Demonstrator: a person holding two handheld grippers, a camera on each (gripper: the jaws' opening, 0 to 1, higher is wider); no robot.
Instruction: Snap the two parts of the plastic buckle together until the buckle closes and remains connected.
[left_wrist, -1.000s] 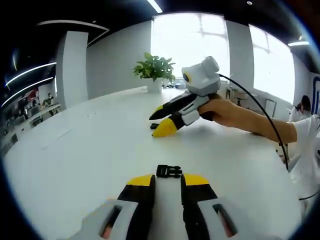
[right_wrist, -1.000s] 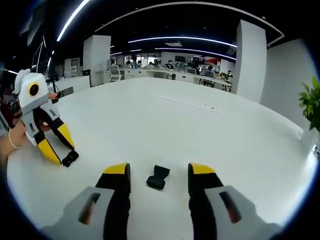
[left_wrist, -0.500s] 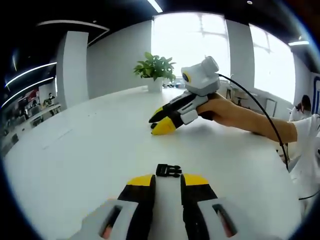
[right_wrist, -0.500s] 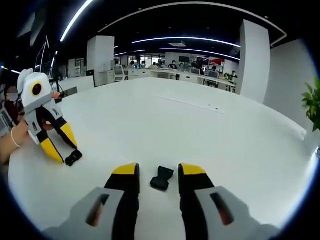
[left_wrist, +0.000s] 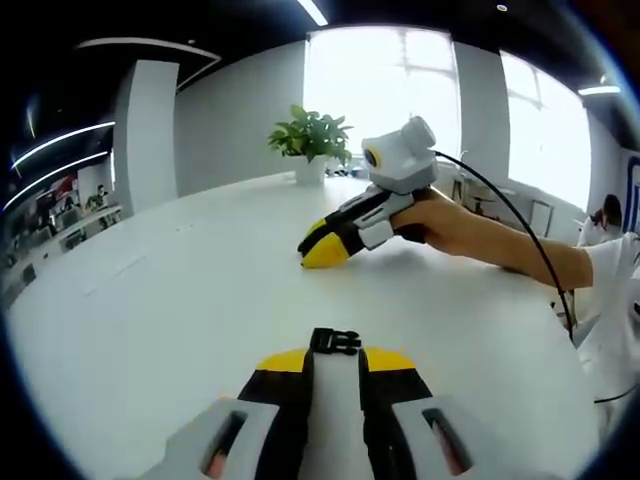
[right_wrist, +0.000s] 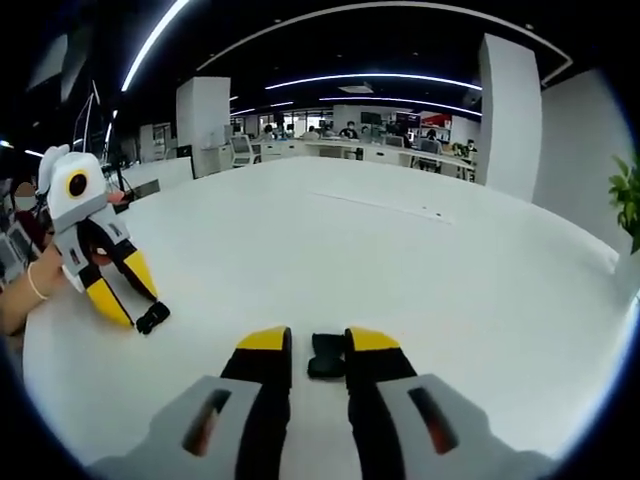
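Black buckle halves lie well apart on the white table (right_wrist: 480, 270), unjoined: right gripper (right_wrist: 318, 340) clamped on one half (right_wrist: 326, 356), left gripper (left_wrist: 335, 358) narrowly parted behind the pronged half (left_wrist: 335, 342).

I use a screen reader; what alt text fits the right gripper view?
The right gripper has its yellow-tipped jaws closed on a black buckle piece on a white table. At left, the left gripper stands over the other buckle piece.
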